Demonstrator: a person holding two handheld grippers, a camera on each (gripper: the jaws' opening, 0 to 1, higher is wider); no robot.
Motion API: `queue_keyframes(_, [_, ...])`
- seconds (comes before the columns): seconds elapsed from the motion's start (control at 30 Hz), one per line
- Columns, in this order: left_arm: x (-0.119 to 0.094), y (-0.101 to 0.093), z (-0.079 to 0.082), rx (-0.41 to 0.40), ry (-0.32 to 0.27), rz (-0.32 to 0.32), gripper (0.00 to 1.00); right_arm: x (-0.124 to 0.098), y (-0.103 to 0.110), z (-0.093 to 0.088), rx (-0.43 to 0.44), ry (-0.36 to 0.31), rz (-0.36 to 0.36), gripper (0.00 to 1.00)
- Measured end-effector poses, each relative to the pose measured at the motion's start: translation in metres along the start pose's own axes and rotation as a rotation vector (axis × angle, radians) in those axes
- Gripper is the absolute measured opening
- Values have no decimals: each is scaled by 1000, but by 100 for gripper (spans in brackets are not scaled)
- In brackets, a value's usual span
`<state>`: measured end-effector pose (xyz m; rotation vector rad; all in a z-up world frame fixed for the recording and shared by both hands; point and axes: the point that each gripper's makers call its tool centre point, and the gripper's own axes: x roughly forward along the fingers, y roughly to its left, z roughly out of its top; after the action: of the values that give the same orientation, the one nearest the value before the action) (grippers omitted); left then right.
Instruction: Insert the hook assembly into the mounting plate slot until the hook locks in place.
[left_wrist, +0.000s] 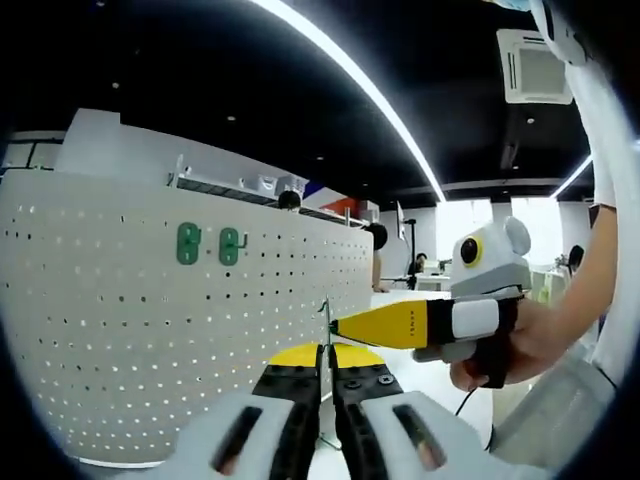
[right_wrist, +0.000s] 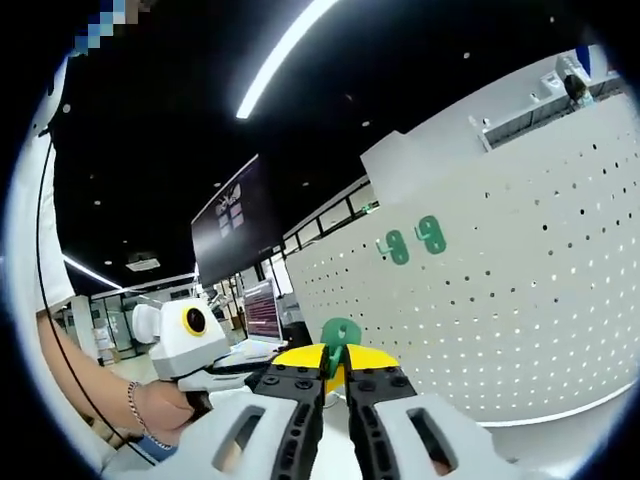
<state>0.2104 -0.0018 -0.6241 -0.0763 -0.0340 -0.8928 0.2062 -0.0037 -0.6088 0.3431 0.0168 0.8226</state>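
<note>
A small green hook piece (right_wrist: 340, 334) with a round hole stands up between the yellow tips of my right gripper (right_wrist: 335, 362), whose jaws are shut on it. In the left gripper view the same hook piece (left_wrist: 325, 318) shows edge-on as a thin strip rising from my left gripper (left_wrist: 324, 350), also shut. The right gripper (left_wrist: 400, 324), held by a hand, comes in from the right and its yellow tip meets the strip. The left gripper (right_wrist: 190, 345) shows at the left in the right gripper view. Two green mounting plates (left_wrist: 208, 244) (right_wrist: 414, 241) sit on the white pegboard.
The white pegboard (left_wrist: 120, 340) (right_wrist: 520, 300) curves across both views, beyond the grippers. A person's hand (left_wrist: 530, 340) and forearm (right_wrist: 90, 390) hold the grippers. Desks, monitors and seated people lie behind, under a dark ceiling with light strips.
</note>
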Motion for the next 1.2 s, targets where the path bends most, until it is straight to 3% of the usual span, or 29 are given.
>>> queue_keyframes(0.93, [-3,1,-2,-3,12,38,3,1,0,-3,-37,30,-55,0])
queue_keyframes(1.1, [-2,0,-3,-18,18,35,4,1,0,-3,-39,36,-54,0])
queue_keyframes(1.2, [-1,0,-6,-74,40,16,7,0,-2,-4,-44,40,-59,0])
